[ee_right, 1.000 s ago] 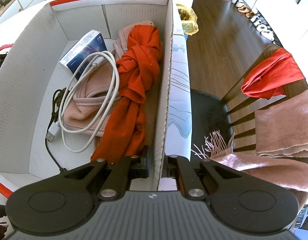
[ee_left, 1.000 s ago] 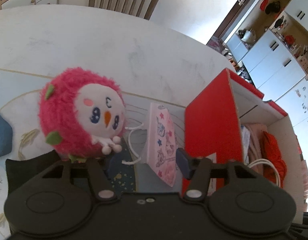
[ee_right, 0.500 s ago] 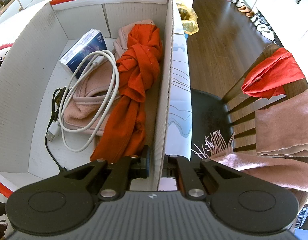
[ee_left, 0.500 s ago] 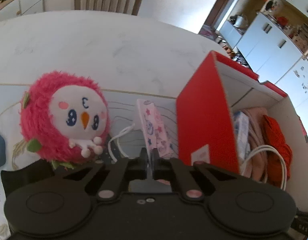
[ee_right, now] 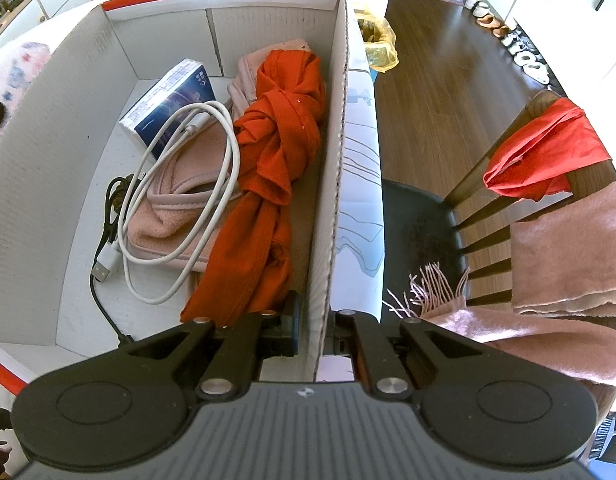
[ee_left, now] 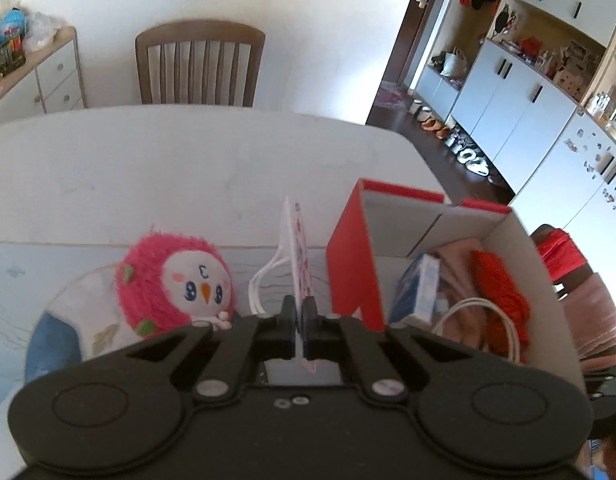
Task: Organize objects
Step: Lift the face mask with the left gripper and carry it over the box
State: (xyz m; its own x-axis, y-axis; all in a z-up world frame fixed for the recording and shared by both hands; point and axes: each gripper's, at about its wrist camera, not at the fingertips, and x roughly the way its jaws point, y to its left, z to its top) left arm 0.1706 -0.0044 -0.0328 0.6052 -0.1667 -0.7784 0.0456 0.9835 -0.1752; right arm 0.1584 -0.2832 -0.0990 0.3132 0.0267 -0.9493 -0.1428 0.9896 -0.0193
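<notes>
The white table (ee_left: 179,168) filled far more of the left wrist view than a second earlier, when the camera sat low beside the toy. The red-and-white cardboard box (ee_right: 328,184) stood on it as before, the right gripper (ee_right: 312,330) clamped across its right wall, one finger inside and one outside. In the box lay an orange cloth (ee_right: 275,168), a pink towel (ee_right: 175,204), a coiled white cable (ee_right: 187,208) and a blue carton (ee_right: 167,100), none shifted. The pink plush toy (ee_left: 175,280) now sat lower and smaller in view. The small pink gift bag (ee_left: 295,248), which had lain free between toy and box, was pinched edge-on in the left gripper (ee_left: 299,316), raised off the table, its long axis running away from the camera, white cord handles hanging left
</notes>
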